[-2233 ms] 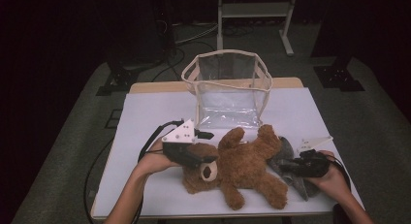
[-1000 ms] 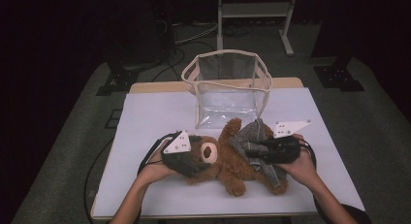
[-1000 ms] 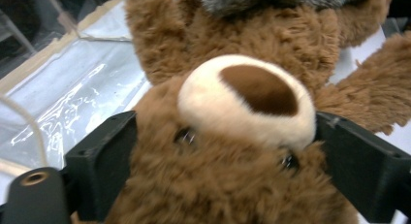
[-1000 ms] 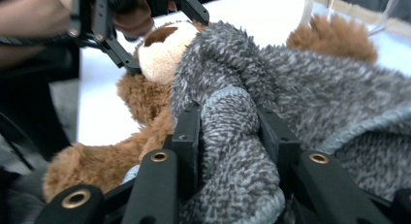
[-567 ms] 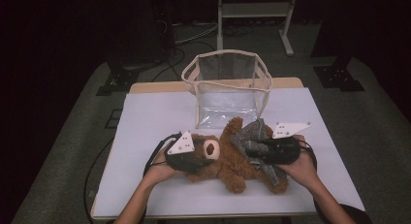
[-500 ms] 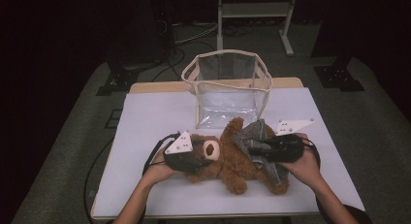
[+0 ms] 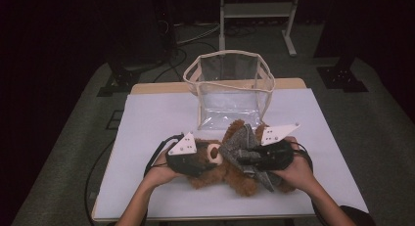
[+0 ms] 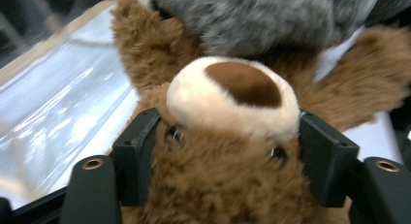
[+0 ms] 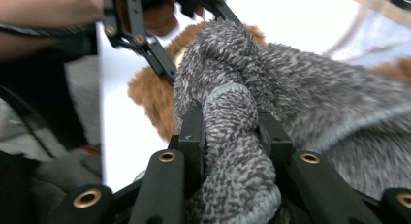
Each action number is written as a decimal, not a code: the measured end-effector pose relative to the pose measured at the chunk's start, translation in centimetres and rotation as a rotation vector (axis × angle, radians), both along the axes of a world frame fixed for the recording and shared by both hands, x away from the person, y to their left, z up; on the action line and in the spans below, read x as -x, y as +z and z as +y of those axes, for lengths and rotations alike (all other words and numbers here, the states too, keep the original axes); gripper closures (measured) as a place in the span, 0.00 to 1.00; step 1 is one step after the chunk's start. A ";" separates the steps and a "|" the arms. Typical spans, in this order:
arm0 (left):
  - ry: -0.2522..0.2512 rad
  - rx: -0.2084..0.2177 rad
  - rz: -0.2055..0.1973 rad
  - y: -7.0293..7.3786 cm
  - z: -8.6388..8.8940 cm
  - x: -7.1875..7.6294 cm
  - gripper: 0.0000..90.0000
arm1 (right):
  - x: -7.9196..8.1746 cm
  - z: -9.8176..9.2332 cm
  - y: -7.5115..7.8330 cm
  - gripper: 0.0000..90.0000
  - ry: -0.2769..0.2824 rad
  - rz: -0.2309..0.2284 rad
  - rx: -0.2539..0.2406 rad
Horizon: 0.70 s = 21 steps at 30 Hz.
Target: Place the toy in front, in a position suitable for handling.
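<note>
A brown teddy bear [image 7: 222, 173] lies on its back on the white table [image 7: 156, 118], in a grey knit garment [image 7: 240, 145]. My left gripper [image 7: 203, 160] is shut on the bear's head. In the left gripper view the pads [image 8: 138, 156] press both sides of the head [image 8: 232, 103] beside the eyes. These jaws closed in and have just eased open a little, still pressing the fur. My right gripper [image 7: 249, 157] is shut on a bunched fold of the grey knit [image 9: 300, 83]. Its jaws [image 9: 230, 132] have just been closing on that fold.
A clear plastic bag with a cream rim [image 7: 230, 89] stands open just behind the bear. The person's forearms come in from the near edge. Cables trail from both grippers. My left gripper [image 9: 145, 30] sits close ahead in the right gripper view.
The right gripper came in from the bear's right side and took hold of the grey knit. The left gripper closed on the bear's head. The right hand has shifted slightly with the knit.
</note>
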State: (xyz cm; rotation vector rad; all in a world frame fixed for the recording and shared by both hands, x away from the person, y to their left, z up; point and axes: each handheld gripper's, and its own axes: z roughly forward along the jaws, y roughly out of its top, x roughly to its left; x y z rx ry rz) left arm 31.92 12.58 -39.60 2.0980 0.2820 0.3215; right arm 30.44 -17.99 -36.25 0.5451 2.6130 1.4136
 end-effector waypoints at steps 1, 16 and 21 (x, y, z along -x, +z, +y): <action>0.008 0.016 0.005 -0.2 0.3 -0.1 0.33 | -0.1 -1.3 -0.5 0.76 -0.035 -0.010 -0.006; 0.013 0.036 -0.020 -0.9 0.4 -0.2 0.27 | 1.1 -3.2 -1.6 0.74 -0.037 -0.007 -0.055; 0.016 0.036 -0.013 -0.9 0.5 -0.1 0.26 | 0.2 -5.8 -1.7 0.74 -0.094 -0.001 -0.061</action>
